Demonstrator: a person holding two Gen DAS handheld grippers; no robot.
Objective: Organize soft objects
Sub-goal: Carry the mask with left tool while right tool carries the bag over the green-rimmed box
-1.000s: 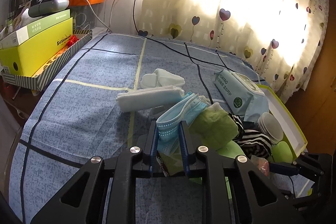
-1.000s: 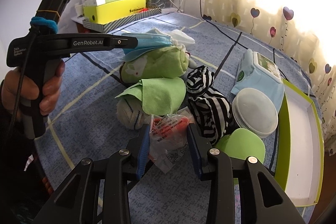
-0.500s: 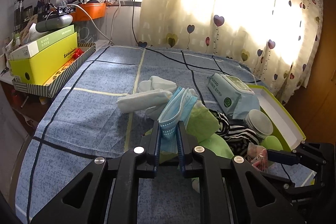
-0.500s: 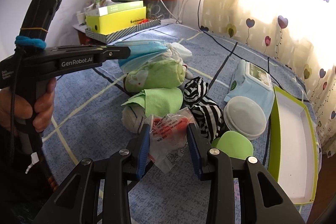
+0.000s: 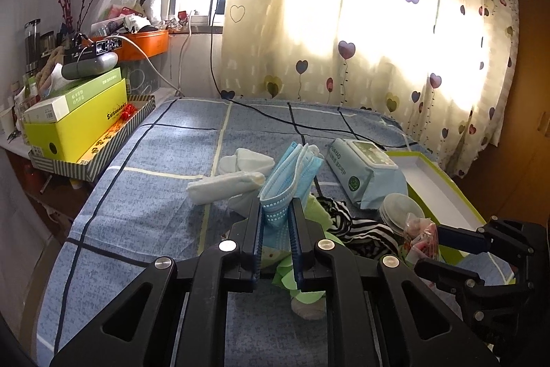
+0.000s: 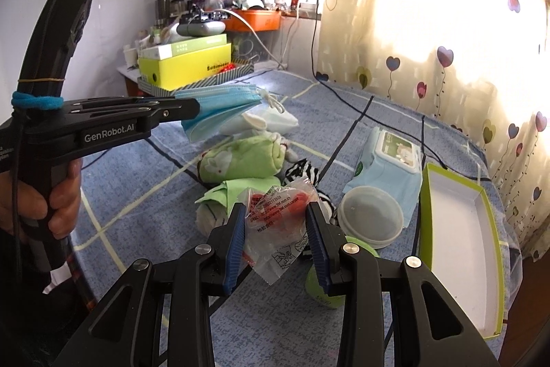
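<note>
Masks point(image 5: 290, 176), blue, clamped in my L gripper point(image 5: 277, 231) above pile point(image 6: 240, 157); R gripper point(image 6: 276, 238) pinches packet point(image 6: 278, 222) nr pile.

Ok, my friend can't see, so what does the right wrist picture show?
The right tool pinches a clear plastic packet with red bits above a blue bedspread. The left tool holds blue face masks over green cloths, beside a wipes pack and green tray.

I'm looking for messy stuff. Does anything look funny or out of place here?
Yes. The soft things sit in a jumbled heap: a striped cloth tangled under green cloths. The green tray beside them holds nothing.
</note>
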